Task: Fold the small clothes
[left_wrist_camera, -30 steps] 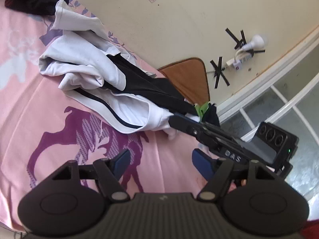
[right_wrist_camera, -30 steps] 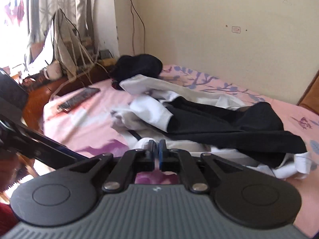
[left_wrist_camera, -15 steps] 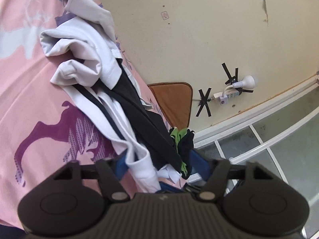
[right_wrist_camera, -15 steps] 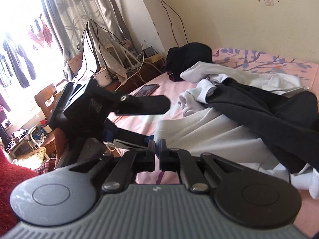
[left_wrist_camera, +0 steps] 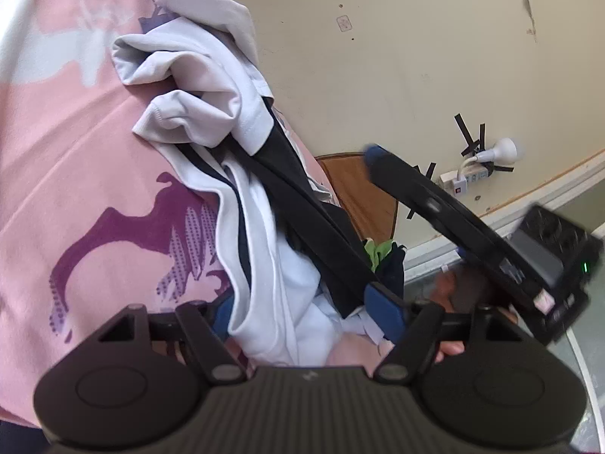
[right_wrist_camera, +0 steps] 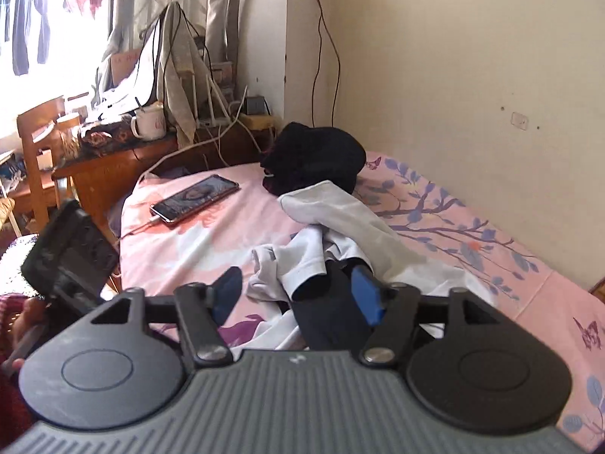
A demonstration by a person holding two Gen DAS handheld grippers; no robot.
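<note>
A tangled heap of white and black clothes (left_wrist_camera: 242, 174) lies on the pink bedsheet (left_wrist_camera: 68, 174). My left gripper (left_wrist_camera: 302, 310) is open, and the near end of the white and black cloth hangs between its blue pads (left_wrist_camera: 385, 308). My right gripper (right_wrist_camera: 298, 295) is open too, with a black garment (right_wrist_camera: 325, 314) and white cloth (right_wrist_camera: 302, 261) lying between its fingers. The right gripper also shows in the left wrist view (left_wrist_camera: 472, 227), above and to the right of the heap.
A phone (right_wrist_camera: 194, 197) on a charging cable lies on the bed's far left. A black bundle (right_wrist_camera: 314, 155) sits at the bed's far end by the wall. A cluttered wooden desk (right_wrist_camera: 113, 151) and chair stand beyond. A brown board (left_wrist_camera: 363, 189) leans by the wall.
My right gripper has opened and now straddles the black garment. My left gripper has stayed open and come closer round the cloth's near end. The heap has been pulled longer.
</note>
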